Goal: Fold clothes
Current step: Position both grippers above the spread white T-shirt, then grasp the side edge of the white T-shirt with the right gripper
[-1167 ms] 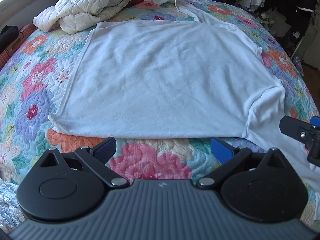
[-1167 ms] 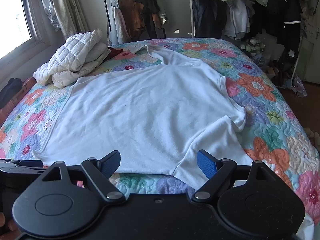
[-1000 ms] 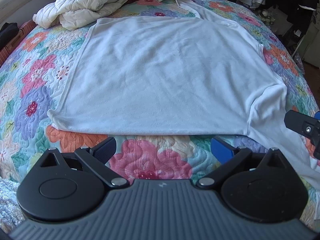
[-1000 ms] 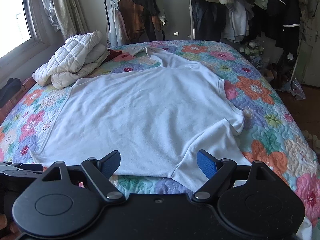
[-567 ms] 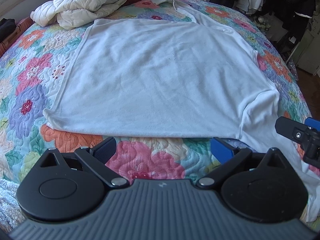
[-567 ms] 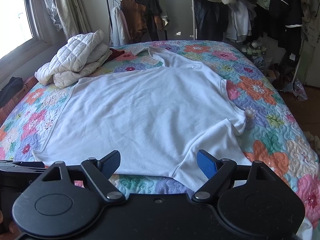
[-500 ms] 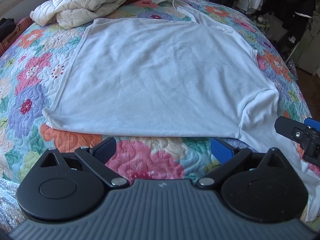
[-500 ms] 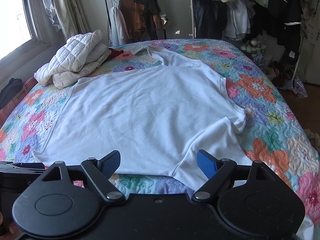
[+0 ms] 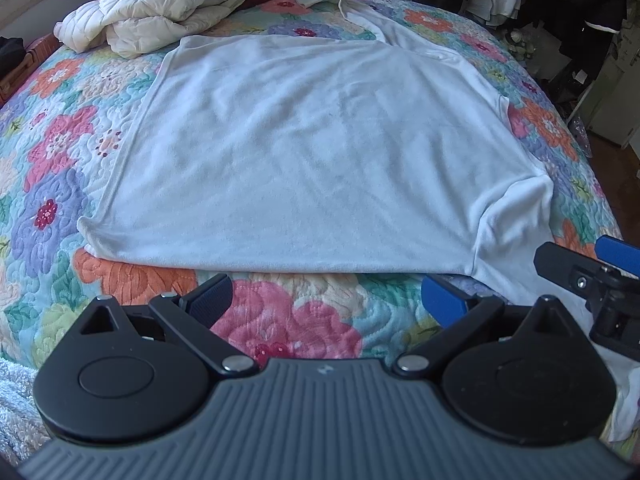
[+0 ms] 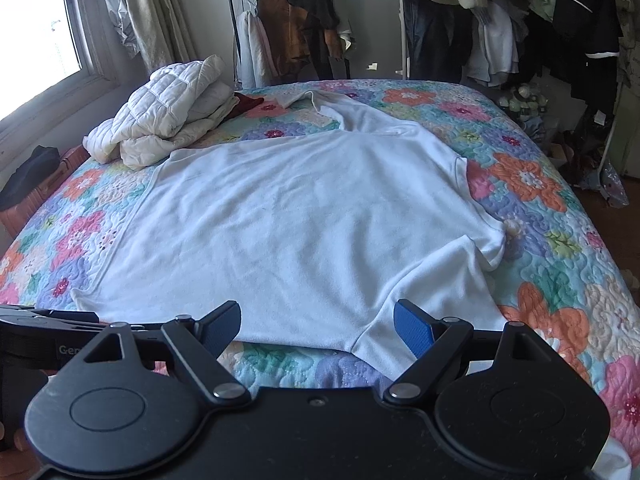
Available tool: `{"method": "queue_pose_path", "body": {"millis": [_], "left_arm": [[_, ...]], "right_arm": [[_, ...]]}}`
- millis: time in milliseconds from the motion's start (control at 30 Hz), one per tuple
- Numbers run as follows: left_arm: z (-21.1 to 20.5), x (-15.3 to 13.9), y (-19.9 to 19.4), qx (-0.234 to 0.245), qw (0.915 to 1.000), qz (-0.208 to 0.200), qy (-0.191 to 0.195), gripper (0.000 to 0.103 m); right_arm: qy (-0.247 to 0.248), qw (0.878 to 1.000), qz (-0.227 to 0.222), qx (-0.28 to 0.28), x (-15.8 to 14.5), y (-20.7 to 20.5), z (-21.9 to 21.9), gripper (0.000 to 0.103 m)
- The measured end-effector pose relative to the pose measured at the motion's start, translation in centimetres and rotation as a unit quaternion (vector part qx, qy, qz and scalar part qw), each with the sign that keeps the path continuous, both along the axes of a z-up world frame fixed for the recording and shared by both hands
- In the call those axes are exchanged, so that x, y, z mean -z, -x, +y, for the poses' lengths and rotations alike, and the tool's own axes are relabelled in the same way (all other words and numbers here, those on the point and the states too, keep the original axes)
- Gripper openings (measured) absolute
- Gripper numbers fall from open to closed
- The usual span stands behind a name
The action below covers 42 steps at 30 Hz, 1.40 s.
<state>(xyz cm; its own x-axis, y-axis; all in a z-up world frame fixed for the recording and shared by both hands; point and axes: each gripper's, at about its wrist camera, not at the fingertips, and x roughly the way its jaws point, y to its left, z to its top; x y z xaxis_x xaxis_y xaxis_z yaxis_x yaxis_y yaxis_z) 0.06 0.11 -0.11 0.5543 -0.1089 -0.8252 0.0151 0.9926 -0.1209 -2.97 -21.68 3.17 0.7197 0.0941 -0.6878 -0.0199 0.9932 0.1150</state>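
Left gripper point(image 9: 326, 300): jaws spread wide, holding nothing, poised over the floral quilt point(image 9: 288, 320) just short of the near edge of the white T-shirt point(image 9: 320, 152). Blue pads point(image 9: 442, 300) apart from the cloth, with a strip of pink flower showing between them and that edge.

Right gripper point(image 10: 318, 326): jaws likewise spread wide and empty, hanging at the same near edge of the white T-shirt point(image 10: 304, 220), the right pad point(image 10: 412, 326) above the near sleeve, whether touching it not clear. Seen in the left view at the shirt's right, over that sleeve point(image 9: 516, 216).

White T-shirt spread flat across the quilt, far sleeve stretching away toward the clothes rack point(image 10: 288, 12). Puffy white jacket point(image 10: 172, 116) heaped beyond the shirt's far left corner, just beside it. Window point(image 10: 36, 28) further left of the shirt.
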Motion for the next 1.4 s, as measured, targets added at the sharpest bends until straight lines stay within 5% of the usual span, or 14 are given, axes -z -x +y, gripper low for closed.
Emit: {"method": "queue_pose_path", "body": {"millis": [267,567,900,1033,1267,1400], "left_arm": [[-0.9,-0.3,-0.8,0.011,0.9996,0.004,-0.028,0.102],[-4.1,-0.5,-2.5,0.088,0.9943,0.005,-0.06,0.102],[-9.9,3.2,-4.6,0.191,0.9815,0.004,0.001,0.098],[-11.9,5.1,-4.8,0.226,0.974,0.006,0.012,0.088],[-11.2,7.5,-6.4,0.201,0.979,0.016,0.027,0.087],[-10.1,8.2,-6.7,0.194,0.9805,0.012,0.03,0.087]], "right_arm": [[-0.011,1.0,-0.02,-0.001,0.1,-0.6,-1.2,0.087],[-0.067,0.996,-0.011,-0.05,-0.2,-1.3,-4.2,0.087],[-0.023,0.999,0.023,-0.002,3.7,1.7,-12.2,0.087],[-0.016,0.998,0.061,0.004,6.7,2.0,-13.3,0.084],[0.044,0.99,0.136,-0.002,11.8,0.5,-12.2,0.074],[0.081,0.989,0.127,0.014,12.7,-0.7,-12.2,0.067]]}}
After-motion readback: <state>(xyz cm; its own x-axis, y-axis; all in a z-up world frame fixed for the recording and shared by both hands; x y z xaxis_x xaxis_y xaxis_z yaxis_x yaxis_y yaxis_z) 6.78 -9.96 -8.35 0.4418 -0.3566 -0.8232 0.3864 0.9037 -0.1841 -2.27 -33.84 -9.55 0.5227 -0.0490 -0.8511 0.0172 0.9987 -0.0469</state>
